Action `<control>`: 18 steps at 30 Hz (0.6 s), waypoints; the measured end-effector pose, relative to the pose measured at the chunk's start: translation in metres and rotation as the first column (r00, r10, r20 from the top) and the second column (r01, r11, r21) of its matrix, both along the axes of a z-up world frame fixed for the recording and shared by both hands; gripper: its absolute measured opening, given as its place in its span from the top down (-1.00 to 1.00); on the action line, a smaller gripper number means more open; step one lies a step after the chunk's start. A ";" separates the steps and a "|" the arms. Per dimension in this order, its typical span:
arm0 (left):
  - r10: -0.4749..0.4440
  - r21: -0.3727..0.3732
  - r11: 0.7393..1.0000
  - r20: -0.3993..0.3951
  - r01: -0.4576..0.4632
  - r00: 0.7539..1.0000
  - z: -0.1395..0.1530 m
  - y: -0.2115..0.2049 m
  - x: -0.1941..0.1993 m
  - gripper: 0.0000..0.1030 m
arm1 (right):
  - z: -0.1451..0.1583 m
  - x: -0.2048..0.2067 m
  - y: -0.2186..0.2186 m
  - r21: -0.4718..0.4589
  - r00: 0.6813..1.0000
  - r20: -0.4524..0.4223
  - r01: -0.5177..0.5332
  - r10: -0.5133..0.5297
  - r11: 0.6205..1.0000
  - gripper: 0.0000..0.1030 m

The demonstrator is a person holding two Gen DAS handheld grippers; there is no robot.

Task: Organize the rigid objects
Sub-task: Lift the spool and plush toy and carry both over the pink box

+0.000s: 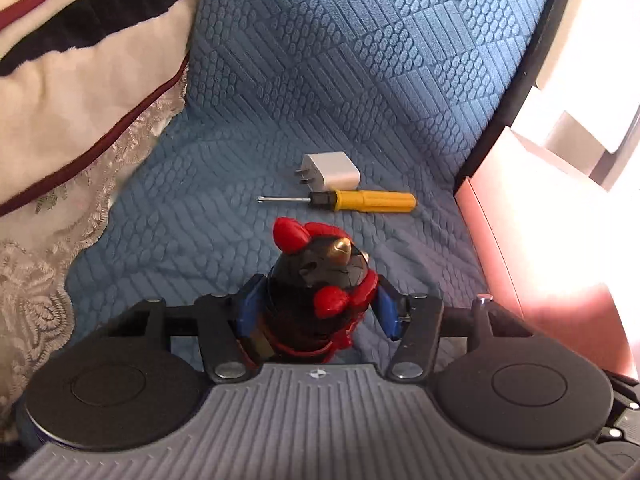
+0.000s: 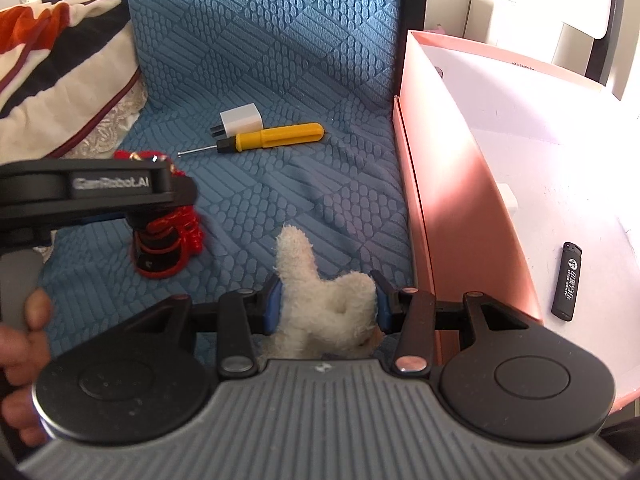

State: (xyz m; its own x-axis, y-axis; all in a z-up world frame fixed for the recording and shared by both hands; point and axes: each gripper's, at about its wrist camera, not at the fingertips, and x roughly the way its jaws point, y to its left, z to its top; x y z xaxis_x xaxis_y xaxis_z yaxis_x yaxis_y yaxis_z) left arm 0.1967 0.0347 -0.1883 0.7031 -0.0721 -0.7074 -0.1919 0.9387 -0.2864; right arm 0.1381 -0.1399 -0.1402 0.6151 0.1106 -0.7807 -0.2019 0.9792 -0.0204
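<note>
While left tool (image 1: 316, 312) clamps black-red figurine (image 1: 316, 280), right tool (image 2: 326, 306) pinches white plush toy (image 2: 324, 300).

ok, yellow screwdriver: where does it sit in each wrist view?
Left wrist: screwdriver lies centre frame on the blue cover, tip pointing left, just beyond the red-and-black figurine held in the left tool.
Right wrist: screwdriver lies upper-middle, left of the pink box, well beyond the right tool.
Shared landmark: the white charger right behind the screwdriver.
</note>
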 end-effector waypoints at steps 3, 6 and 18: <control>0.029 -0.042 0.999 -0.009 -0.029 1.000 0.000 0.007 -0.001 -0.20 | 0.002 0.000 -0.001 0.006 1.000 0.000 0.000 0.000 1.000 0.08; 0.035 -0.095 0.995 -0.025 -0.037 0.999 0.004 0.016 -0.002 -0.20 | 0.008 0.001 0.000 0.013 1.000 0.008 -0.007 0.006 1.000 0.08; -0.016 -0.138 0.990 0.071 0.026 0.997 0.077 0.015 -0.027 -0.20 | 0.066 0.010 -0.013 0.111 0.997 0.069 -0.040 0.033 0.993 0.08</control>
